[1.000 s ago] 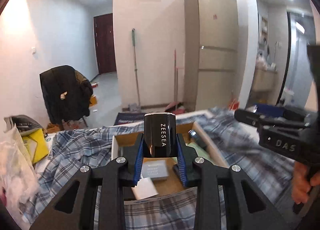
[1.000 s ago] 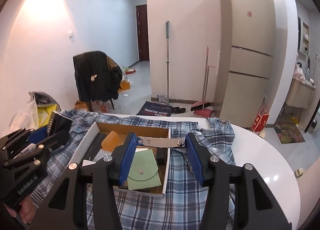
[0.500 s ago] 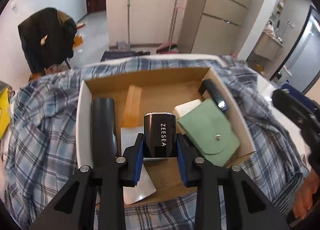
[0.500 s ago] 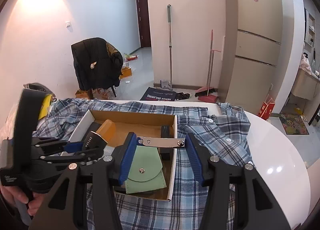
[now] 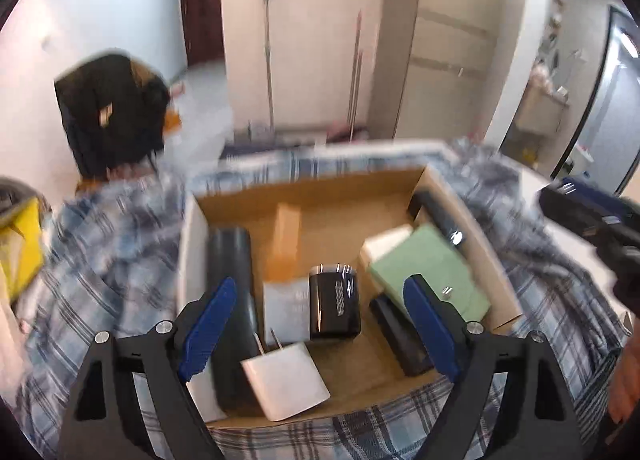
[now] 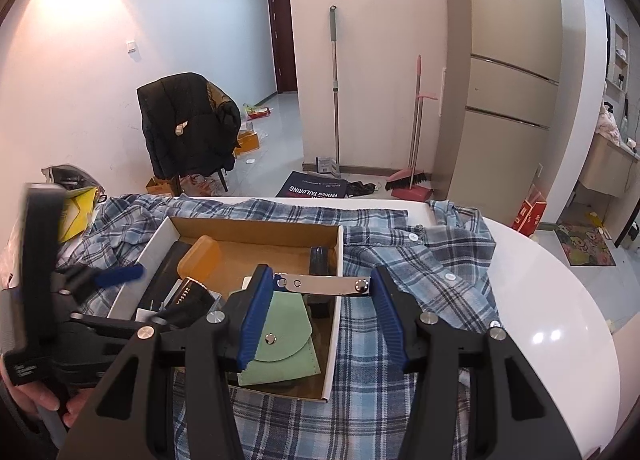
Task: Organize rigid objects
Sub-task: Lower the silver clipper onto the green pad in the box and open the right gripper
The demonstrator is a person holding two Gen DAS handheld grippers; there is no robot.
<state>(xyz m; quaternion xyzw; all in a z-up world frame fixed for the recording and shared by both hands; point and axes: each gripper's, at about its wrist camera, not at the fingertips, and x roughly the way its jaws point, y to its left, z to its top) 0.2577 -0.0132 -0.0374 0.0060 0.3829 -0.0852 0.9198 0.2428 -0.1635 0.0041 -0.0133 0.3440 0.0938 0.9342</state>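
The left gripper [image 5: 318,324] hangs wide open over the cardboard box [image 5: 472,220], the black jar [image 5: 334,306] lying free between its spread fingers on the box floor. The right gripper [image 6: 324,314] clamps a metal strip [image 6: 324,285] above the box's near edge.

A blue plaid shirt [image 6: 404,244] covers the white round table [image 6: 568,300], while far beyond stand a chair draped with a black jacket [image 6: 188,124] on the left, a mop [image 6: 335,88] and pink broom [image 6: 414,164] against the wall, and a tall beige fridge [image 6: 508,72] on the right.
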